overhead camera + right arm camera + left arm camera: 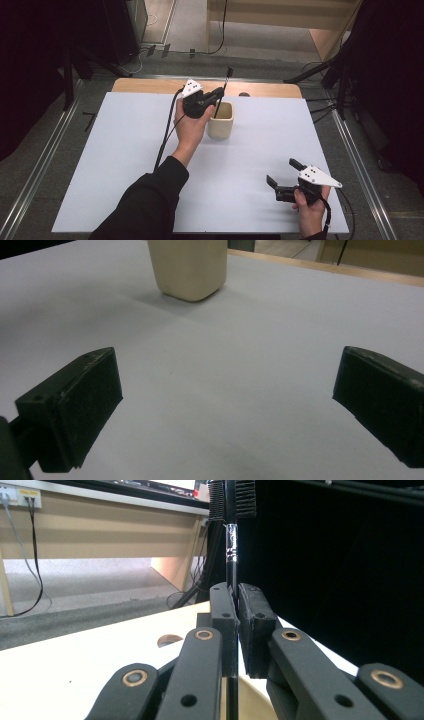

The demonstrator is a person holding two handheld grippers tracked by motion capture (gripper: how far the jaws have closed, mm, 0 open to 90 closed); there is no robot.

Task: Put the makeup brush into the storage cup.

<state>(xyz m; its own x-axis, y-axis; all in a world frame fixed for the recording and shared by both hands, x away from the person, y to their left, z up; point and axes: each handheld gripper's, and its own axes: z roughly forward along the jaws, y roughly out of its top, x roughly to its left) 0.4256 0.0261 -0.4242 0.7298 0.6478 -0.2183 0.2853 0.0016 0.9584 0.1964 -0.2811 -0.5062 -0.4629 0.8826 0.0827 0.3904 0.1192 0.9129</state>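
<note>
A cream square cup [220, 120] stands on the white table sheet [125, 165] near the back centre; its base shows in the right gripper view [188, 267]. My left gripper [218, 93] is shut on a thin black brush [223, 92], whose lower end dips into the cup and whose head rises above the back edge of the table. In the left gripper view the brush stem [231, 555] runs upright between the closed jaws, with the bristled head at the top. Low over the sheet at the front right, my right gripper [282, 172] is open with nothing between its fingers [75, 407].
A wooden table edge [150, 86] runs behind the white sheet. Metal rails [45, 160] flank the table on both sides. Black stand legs and cables lie on the floor at the back. A wide stretch of bare sheet lies between the cup and the right gripper.
</note>
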